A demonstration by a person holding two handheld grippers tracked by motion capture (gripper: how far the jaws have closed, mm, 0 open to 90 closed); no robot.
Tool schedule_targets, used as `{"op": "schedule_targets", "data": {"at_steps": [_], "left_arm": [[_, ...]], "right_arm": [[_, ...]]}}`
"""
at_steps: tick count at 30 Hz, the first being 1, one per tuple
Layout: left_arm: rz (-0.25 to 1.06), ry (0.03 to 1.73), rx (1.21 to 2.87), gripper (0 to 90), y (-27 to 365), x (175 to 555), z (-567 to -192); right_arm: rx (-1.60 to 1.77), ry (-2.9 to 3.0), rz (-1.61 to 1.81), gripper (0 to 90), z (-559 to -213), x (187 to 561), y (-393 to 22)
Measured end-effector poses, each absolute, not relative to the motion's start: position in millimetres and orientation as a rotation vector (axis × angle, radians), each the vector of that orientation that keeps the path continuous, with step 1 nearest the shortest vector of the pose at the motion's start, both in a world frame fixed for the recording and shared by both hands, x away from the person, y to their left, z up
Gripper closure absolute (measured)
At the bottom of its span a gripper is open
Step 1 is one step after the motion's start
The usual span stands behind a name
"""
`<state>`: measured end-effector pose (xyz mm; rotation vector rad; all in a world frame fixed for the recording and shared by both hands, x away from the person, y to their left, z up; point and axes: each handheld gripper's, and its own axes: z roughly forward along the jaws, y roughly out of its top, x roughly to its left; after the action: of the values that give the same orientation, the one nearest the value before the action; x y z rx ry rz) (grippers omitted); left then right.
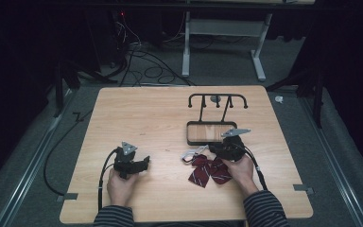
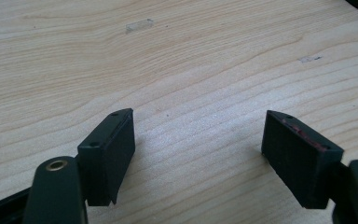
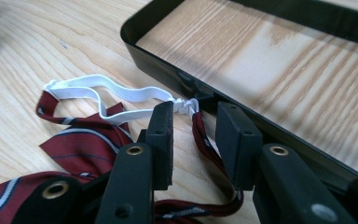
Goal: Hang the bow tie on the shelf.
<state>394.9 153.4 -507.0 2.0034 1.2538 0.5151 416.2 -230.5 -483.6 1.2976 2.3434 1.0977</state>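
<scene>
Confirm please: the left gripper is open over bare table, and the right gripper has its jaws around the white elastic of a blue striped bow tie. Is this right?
One mistake: the bow tie is dark red with stripes, not blue, as the right gripper view shows. The rest holds: the left gripper is open over bare table, and the right gripper has its jaws around the strap by the white elastic.
</scene>
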Motion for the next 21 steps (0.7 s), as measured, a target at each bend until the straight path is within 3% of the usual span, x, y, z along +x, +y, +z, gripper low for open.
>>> {"op": "schedule_targets", "data": {"at_steps": [11, 16, 21], "left_arm": [[0.518, 1.255, 2.001, 26.3, 153, 395, -507], [0.518, 1.254, 2.003, 26.2, 153, 395, -507], [0.518, 1.254, 2.003, 26.3, 153, 395, -507]], "right_arm": [[1.31, 2.369, 1.029, 77.3, -495, 422, -224], [1.301, 2.37, 1.017, 87.0, -495, 422, -225], [1.275, 2.385, 1.004, 88.3, -494, 420, -224]]}}
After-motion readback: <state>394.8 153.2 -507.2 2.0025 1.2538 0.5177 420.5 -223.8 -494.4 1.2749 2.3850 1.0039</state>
